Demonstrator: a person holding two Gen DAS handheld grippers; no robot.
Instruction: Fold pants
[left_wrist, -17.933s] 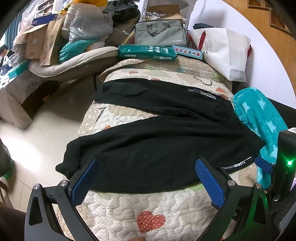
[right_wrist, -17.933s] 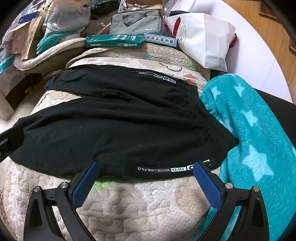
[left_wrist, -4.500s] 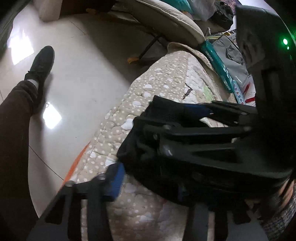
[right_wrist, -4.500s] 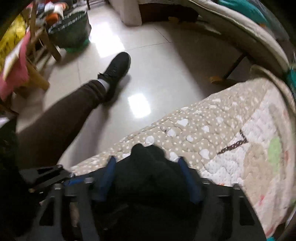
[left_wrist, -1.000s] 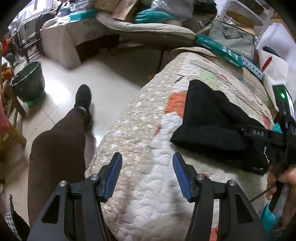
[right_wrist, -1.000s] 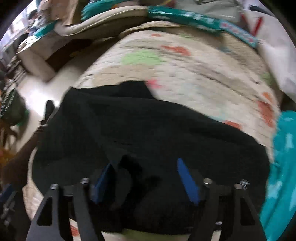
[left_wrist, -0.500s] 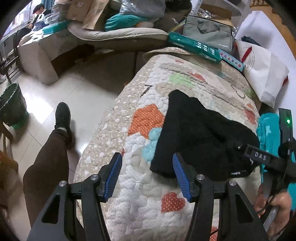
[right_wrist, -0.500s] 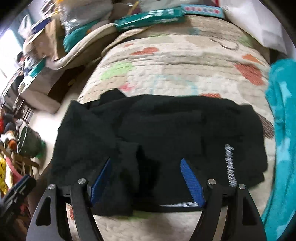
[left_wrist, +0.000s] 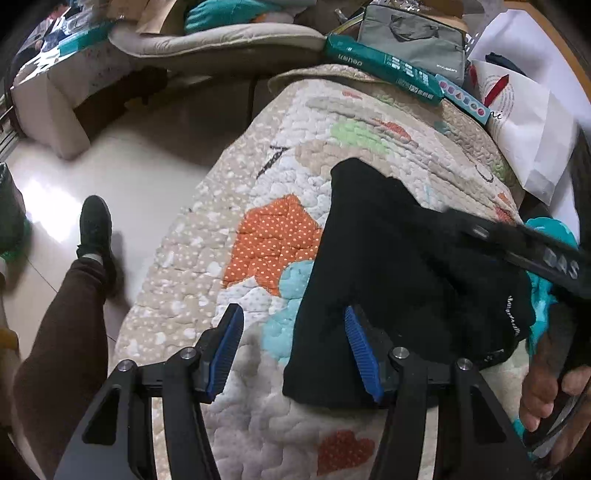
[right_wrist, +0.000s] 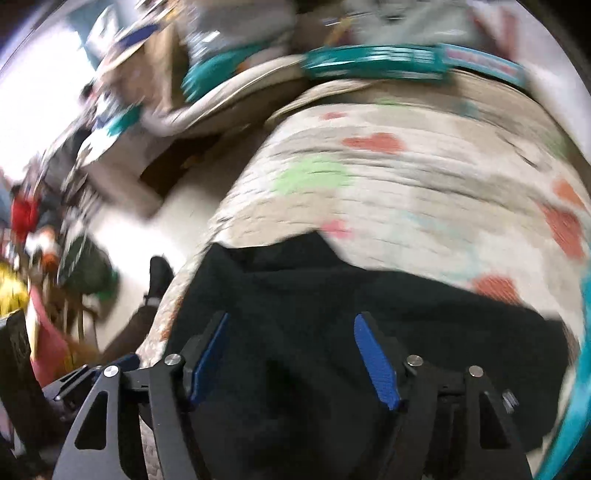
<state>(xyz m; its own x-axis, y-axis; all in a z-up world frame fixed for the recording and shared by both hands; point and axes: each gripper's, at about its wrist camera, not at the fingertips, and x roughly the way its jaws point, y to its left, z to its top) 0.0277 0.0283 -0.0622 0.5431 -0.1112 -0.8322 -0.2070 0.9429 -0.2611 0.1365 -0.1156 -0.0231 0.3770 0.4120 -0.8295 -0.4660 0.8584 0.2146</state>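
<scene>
The black pants (left_wrist: 406, 266) lie folded into a compact bundle on the quilted bed cover (left_wrist: 280, 177); a white-lettered band shows at their right edge. My left gripper (left_wrist: 293, 350) hovers open at the bundle's near left corner. Its right finger (left_wrist: 360, 354) is over the cloth and its left finger over bare quilt. In the blurred right wrist view, my right gripper (right_wrist: 291, 332) hangs just above the pants (right_wrist: 332, 295). Its jaws are closing, with cloth below them and none pinched between the pads. The hand holding it (left_wrist: 546, 387) shows at the right of the left wrist view.
The person's leg and black shoe (left_wrist: 96, 229) stand on the tiled floor left of the bed. A teal box (left_wrist: 384, 66), a grey bag (left_wrist: 413, 37) and a white paper bag (left_wrist: 524, 122) line the far end. A teal blanket (left_wrist: 550, 229) lies right of the pants.
The pants, first spread flat, now lie folded. My left gripper has swung right, up to the bundle's edge. The right gripper has lifted back off the cloth and its view has tilted up.
</scene>
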